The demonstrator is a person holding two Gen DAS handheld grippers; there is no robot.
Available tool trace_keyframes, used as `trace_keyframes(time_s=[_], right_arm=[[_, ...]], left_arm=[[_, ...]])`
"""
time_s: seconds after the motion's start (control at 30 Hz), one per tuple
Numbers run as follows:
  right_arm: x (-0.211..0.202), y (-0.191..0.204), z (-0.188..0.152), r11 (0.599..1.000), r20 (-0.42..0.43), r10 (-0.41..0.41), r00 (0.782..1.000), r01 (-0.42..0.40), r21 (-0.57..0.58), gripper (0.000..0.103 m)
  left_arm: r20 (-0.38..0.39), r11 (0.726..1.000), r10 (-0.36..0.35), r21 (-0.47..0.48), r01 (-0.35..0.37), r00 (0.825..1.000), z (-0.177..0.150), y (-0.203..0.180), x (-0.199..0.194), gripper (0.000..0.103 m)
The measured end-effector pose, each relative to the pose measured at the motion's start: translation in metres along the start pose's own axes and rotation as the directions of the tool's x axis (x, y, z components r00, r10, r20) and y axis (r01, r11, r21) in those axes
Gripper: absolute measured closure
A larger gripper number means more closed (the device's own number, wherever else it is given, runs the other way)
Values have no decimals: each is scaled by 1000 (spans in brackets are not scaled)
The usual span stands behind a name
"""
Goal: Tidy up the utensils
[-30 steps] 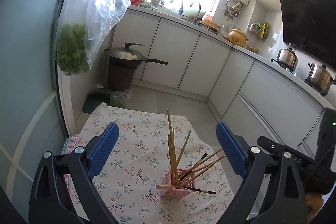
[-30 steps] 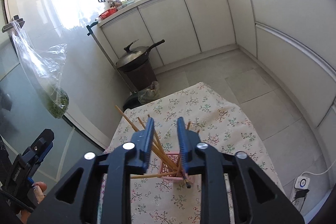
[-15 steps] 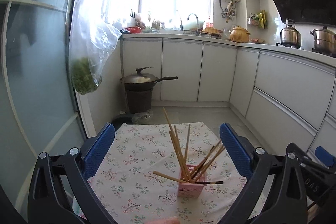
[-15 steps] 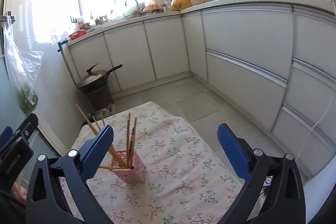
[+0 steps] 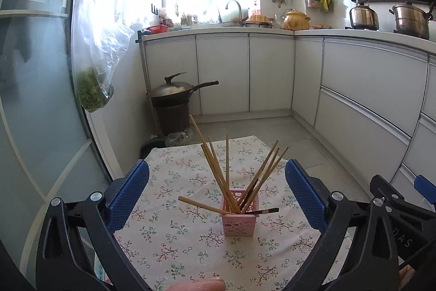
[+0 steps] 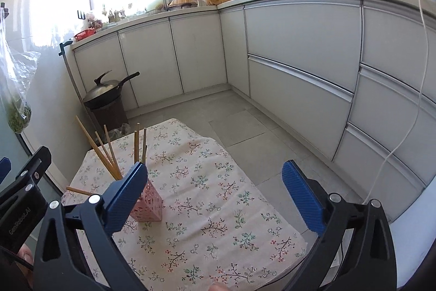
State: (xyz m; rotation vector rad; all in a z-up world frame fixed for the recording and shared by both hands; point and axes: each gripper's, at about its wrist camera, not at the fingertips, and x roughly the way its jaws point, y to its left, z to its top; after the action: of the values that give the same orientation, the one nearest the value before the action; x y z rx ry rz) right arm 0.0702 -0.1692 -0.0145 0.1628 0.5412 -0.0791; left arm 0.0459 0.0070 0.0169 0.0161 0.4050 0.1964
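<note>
A pink perforated holder (image 5: 239, 212) stands on the floral tablecloth (image 5: 174, 242) and holds several wooden chopsticks (image 5: 215, 168). One chopstick (image 5: 200, 206) lies across its rim. My left gripper (image 5: 216, 198) is open and empty, facing the holder from nearer the table's front. My right gripper (image 6: 215, 198) is open and empty over the cloth (image 6: 218, 203), with the holder (image 6: 147, 203) behind its left finger (image 6: 126, 198).
White kitchen cabinets (image 5: 272, 72) run along the back and right. A wok on a dark stand (image 5: 174, 97) sits on the floor beyond the table. A plastic bag of greens (image 5: 95, 64) hangs at the left by a glass door.
My right gripper has opened wide and drawn back to the right of the holder. My left gripper has levelled and stays open.
</note>
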Motion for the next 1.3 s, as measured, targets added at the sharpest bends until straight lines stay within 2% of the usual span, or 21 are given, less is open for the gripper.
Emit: trace_keyframes(time_s=[0.4,1.3], right_arm=[[10,-3,-6,1000,-32,-3,999,3,6,7],[16,-3,-9,1000,-60,12,998,-12,13,7]], left_arm=[[-50,1000,-20,0,20,999,-3,-1,16,7],[-92,1000,-9,-3,8,996,-7,1,26,7]])
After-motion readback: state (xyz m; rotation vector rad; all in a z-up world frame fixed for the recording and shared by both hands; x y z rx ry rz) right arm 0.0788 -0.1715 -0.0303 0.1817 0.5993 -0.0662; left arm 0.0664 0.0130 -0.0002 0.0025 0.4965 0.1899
